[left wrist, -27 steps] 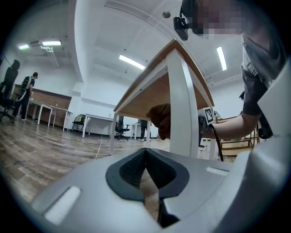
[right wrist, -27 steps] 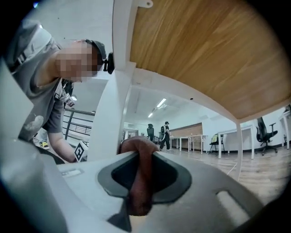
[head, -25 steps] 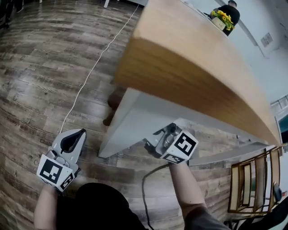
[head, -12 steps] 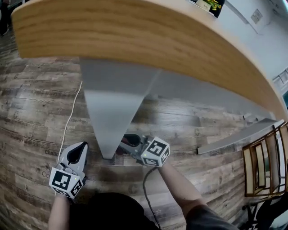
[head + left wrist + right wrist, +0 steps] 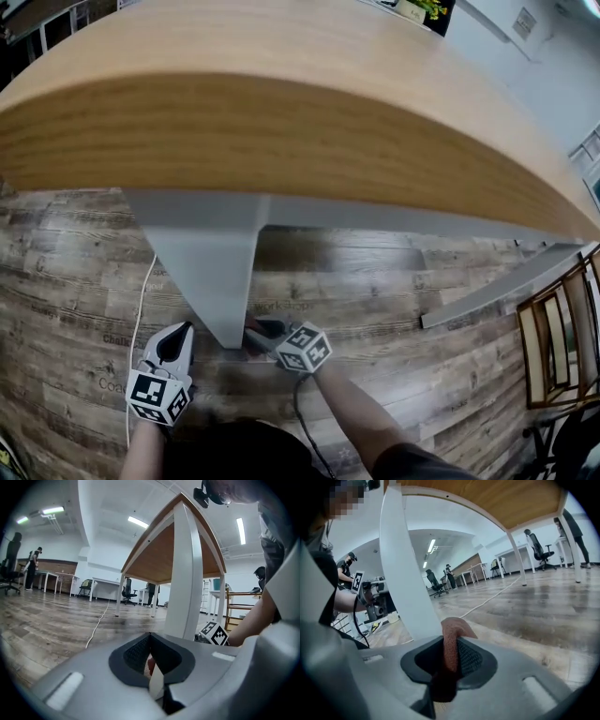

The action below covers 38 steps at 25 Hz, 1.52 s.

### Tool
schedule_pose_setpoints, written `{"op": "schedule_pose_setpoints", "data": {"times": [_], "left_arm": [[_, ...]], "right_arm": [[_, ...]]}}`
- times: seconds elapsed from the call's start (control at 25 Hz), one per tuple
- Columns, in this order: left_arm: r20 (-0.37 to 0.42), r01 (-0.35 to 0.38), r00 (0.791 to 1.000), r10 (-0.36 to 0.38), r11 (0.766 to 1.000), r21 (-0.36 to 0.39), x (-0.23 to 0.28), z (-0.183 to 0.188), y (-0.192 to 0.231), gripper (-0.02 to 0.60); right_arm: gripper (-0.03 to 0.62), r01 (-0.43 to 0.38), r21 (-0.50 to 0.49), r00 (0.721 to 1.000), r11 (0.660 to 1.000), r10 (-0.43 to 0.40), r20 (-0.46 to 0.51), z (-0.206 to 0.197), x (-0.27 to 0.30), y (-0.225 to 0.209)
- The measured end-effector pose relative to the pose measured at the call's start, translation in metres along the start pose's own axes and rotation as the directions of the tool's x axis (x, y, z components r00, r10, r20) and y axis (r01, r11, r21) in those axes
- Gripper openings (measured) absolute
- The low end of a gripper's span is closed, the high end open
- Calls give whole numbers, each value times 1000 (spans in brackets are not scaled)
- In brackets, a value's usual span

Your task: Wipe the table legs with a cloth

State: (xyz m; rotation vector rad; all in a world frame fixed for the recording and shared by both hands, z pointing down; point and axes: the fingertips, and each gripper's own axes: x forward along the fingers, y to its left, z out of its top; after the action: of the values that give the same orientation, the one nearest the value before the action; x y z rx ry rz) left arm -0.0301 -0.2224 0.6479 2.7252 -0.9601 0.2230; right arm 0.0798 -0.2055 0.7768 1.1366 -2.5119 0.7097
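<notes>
The white table leg [image 5: 214, 272] tapers down from under the wooden tabletop [image 5: 281, 84] to the floor. My right gripper [image 5: 259, 334] sits low at the foot of the leg on its right side. It is shut on a reddish-brown cloth [image 5: 451, 641], which sticks up between the jaws next to the leg [image 5: 401, 573]. My left gripper [image 5: 175, 340] hovers close to the floor just left of the leg, jaws shut with nothing seen in them. In the left gripper view the leg [image 5: 185, 573] rises straight ahead, and the right gripper's marker cube [image 5: 215, 633] shows beside it.
A thin white cable [image 5: 141, 309] runs over the wood floor left of the leg. Another white table leg [image 5: 497, 291] slants at the right, with a wooden chair [image 5: 562, 347] beyond it. Distant desks, office chairs and people [image 5: 33, 566] stand across the room.
The right gripper with the cloth has gone down the leg from mid-height to its foot. The left gripper has shifted right, closer to the leg. The head view now looks more squarely at the table edge.
</notes>
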Motion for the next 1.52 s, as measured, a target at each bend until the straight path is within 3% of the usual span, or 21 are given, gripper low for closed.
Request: {"op": "schedule_pose_setpoints", "data": {"times": [0.16,0.32,0.52,0.68,0.84,1.04,1.12,1.24,1.4,1.52], "left_arm": [[-36,-4,999,3,1000,-12,5,-16,0,18],[-54,3,999,-4,1000,-16,5,-23,-7,20],[-35,-25,999,24,999,-24,-1,-14,-11,20],[7,-112,994,112,993,-34,-22,7,0,20],[65,-238,968,240,970,-50,-60,26,34,19],[102,-372,918,384,921,-120,-121,41,75,20],[131,-405,898,420,906,-126,-138,65,85,20],[149,-432,882,447,894,-123,-156,93,91,20],[102,-462,872,478,874,-150,-196,120,64,20],[73,-477,870,488,869,-129,-218,145,45,20]], "right_arm": [[67,47,45,998,998,-45,-52,-30,2,-9],[67,88,122,996,989,-85,-26,-40,-15,-13],[67,78,116,995,990,-85,60,-12,-54,-6],[67,51,23,988,998,-53,144,35,-90,7],[67,25,-85,977,996,-7,212,82,-117,27],[67,-30,-208,984,978,66,167,130,-159,70],[67,-42,-239,983,970,83,162,157,-175,89],[67,-48,-225,982,973,87,166,188,-182,113],[67,-122,-163,985,979,140,99,199,-176,147],[67,-129,-105,984,986,140,106,213,-184,167]]}}
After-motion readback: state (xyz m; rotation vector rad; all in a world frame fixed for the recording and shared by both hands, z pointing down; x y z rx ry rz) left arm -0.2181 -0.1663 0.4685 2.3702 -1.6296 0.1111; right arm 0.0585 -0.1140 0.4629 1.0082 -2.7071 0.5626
